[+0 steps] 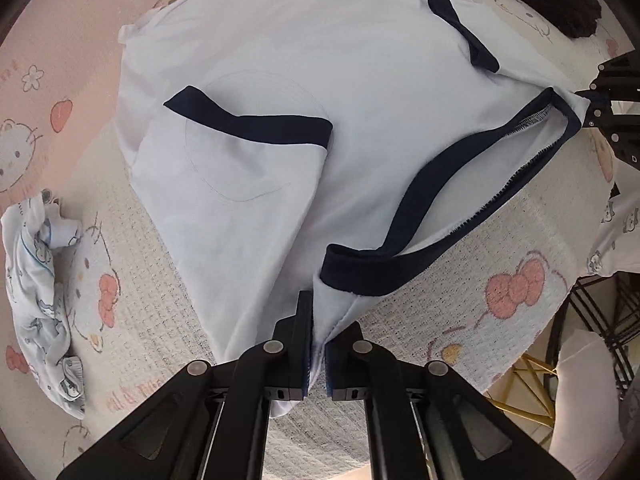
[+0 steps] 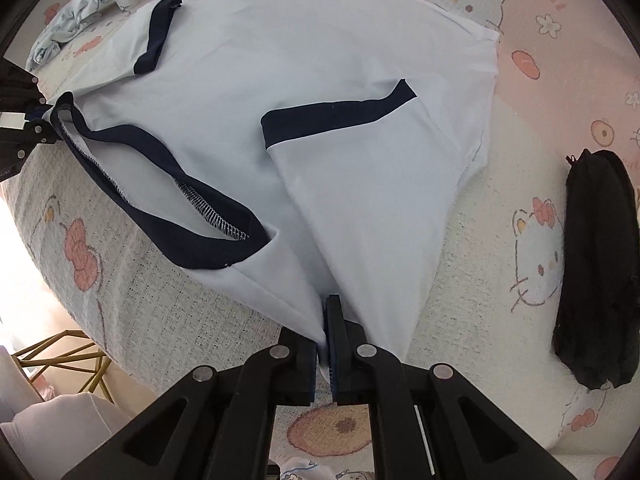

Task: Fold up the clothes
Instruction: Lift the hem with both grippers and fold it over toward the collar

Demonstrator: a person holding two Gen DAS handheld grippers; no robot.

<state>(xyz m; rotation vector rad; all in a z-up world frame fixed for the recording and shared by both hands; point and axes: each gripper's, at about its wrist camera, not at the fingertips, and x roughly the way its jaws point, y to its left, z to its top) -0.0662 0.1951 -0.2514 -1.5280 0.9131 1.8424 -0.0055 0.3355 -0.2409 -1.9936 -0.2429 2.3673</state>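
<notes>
A white T-shirt (image 1: pixel 360 60) (image 2: pixel 320 40) with navy trim lies spread on the bed, both sleeves folded in over the body. The navy collar (image 1: pixel 460 188) (image 2: pixel 160 184) stretches between the two shoulders. My left gripper (image 1: pixel 320 332) is shut on the shirt's shoulder fabric just beside the collar and lifts it off the bed. My right gripper (image 2: pixel 323 328) is shut on the other shoulder; it also shows at the right edge of the left wrist view, right gripper (image 1: pixel 600 112). The left gripper (image 2: pixel 38 120) appears at the left edge of the right wrist view. Navy sleeve cuffs (image 1: pixel 256 120) (image 2: pixel 340 116) lie flat.
The bed carries a pink and cream cartoon-cat blanket (image 1: pixel 140 280) (image 2: pixel 500 220). A crumpled printed garment (image 1: pixel 36 300) (image 2: pixel 88 8) lies beside the shirt. A black cloth item (image 1: pixel 560 0) (image 2: pixel 596 260) lies on the other side. Beyond the bed's edge stands a gold wire frame (image 1: pixel 524 396) (image 2: pixel 60 352).
</notes>
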